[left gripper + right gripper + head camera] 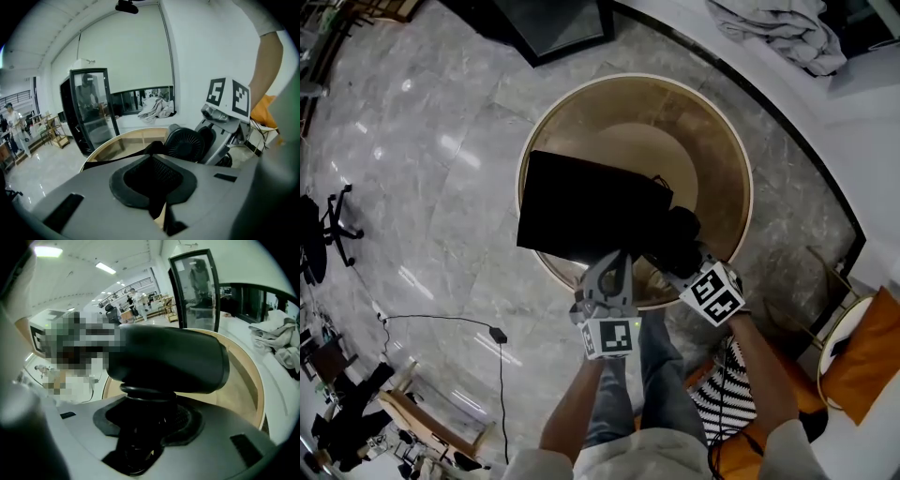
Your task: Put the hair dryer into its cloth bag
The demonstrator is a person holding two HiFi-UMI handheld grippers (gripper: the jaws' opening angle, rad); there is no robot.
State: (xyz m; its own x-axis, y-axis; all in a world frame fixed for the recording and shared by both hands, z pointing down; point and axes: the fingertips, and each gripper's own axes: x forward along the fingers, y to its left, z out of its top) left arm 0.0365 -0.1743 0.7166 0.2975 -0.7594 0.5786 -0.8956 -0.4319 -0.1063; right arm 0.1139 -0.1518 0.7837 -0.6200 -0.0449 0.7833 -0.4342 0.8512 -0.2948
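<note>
Left gripper (154, 185) is clamped on the black cloth bag (581, 211) at the round table's (741, 159) near edge; right gripper (145, 432) is closed on the hair dryer (168, 359) handle, just beside the bag; insertion is judged not yet begun.

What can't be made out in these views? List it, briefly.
- Mouth of the cloth bag: the head view shows only a flat black shape; in the left gripper view the left tongs cover most of it.
- Handle of the hair dryer: right gripper view, buried between the right tongs.
- Front of the hair dryer: head view, too dark and small.
</note>
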